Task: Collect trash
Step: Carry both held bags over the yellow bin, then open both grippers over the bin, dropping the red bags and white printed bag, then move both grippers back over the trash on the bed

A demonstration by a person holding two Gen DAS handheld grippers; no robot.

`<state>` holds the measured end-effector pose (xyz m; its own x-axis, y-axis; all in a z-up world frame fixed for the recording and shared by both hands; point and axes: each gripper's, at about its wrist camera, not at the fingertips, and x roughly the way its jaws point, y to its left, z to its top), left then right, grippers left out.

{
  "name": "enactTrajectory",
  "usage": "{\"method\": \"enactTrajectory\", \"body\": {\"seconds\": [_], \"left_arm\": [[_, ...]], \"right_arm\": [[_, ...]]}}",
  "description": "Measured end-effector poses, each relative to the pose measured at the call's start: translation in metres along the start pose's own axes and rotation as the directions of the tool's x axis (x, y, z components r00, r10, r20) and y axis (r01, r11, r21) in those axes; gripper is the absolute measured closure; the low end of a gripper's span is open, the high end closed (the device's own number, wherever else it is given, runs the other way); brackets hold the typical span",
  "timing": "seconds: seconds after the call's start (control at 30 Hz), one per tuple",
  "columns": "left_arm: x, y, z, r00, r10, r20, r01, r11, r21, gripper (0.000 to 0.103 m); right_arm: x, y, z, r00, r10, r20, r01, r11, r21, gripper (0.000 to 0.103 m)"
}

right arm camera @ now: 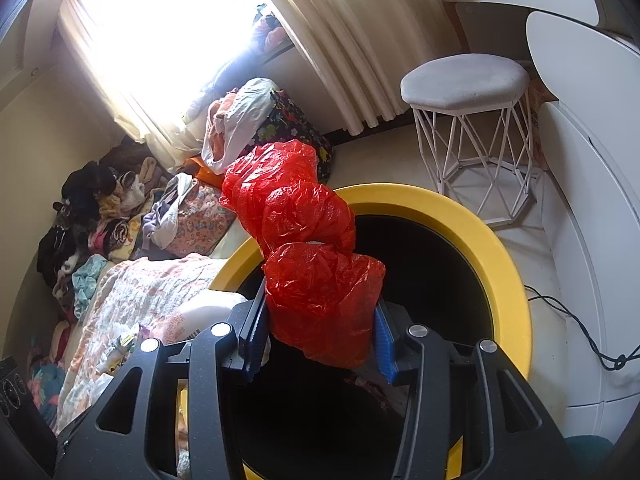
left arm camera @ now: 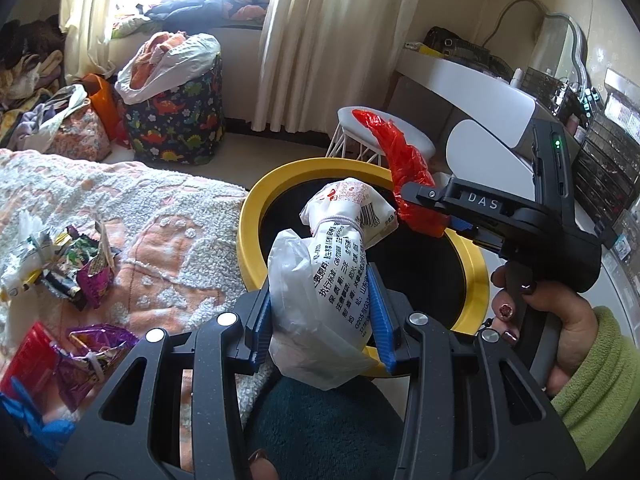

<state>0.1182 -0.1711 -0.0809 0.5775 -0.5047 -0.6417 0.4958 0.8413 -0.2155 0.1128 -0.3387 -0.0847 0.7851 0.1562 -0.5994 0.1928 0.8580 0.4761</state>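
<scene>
My left gripper point(left arm camera: 320, 312) is shut on a crumpled white plastic bag with printed text point(left arm camera: 328, 276), held over the near rim of a round bin with a yellow rim point(left arm camera: 252, 216) and a black inside. My right gripper point(right arm camera: 320, 336) is shut on a crumpled red plastic bag point(right arm camera: 304, 248), which hangs above the same bin point(right arm camera: 492, 248). In the left wrist view the right gripper point(left arm camera: 432, 208) reaches in from the right with the red bag point(left arm camera: 404, 160) sticking up past its fingers. Loose snack wrappers point(left arm camera: 80, 264) lie on the bed cover at the left.
A patterned bed cover point(left arm camera: 160, 208) borders the bin's left side. A white wire stool point(right arm camera: 468, 120) stands behind the bin, a white rounded desk point(left arm camera: 480, 92) at the right. A dinosaur-print bag point(left arm camera: 176, 120) full of clothes sits by the curtains. A cable point(right arm camera: 576, 320) runs across the floor.
</scene>
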Motion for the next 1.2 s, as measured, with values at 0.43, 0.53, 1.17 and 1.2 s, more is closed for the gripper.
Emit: {"method": "enactTrajectory", "body": {"seconds": [0.43, 0.53, 1.17, 1.2], "left_arm": [[0.012, 0.001, 0.006, 1.000, 0.000, 0.028, 0.000, 1.000, 0.005, 0.039], [0.006, 0.005, 0.006, 0.998, 0.022, 0.059, -0.022, 1.000, -0.008, 0.016], [-0.037, 0.034, 0.005, 0.981, 0.121, 0.153, -0.107, 0.990, -0.095, 0.011], [-0.040, 0.035, 0.006, 0.979, 0.125, 0.158, -0.110, 0.989, -0.100, 0.011]], "right_arm": [[-0.001, -0.012, 0.002, 1.000, -0.025, 0.014, 0.024, 0.998, 0.050, 0.040], [-0.001, -0.012, 0.001, 1.000, -0.026, 0.016, 0.025, 0.998, 0.061, 0.035], [-0.007, 0.019, -0.004, 0.998, -0.024, 0.059, 0.027, 0.999, -0.047, 0.024], [-0.008, 0.022, -0.005, 0.998, -0.022, 0.060, 0.025, 0.998, -0.056, 0.023]]}}
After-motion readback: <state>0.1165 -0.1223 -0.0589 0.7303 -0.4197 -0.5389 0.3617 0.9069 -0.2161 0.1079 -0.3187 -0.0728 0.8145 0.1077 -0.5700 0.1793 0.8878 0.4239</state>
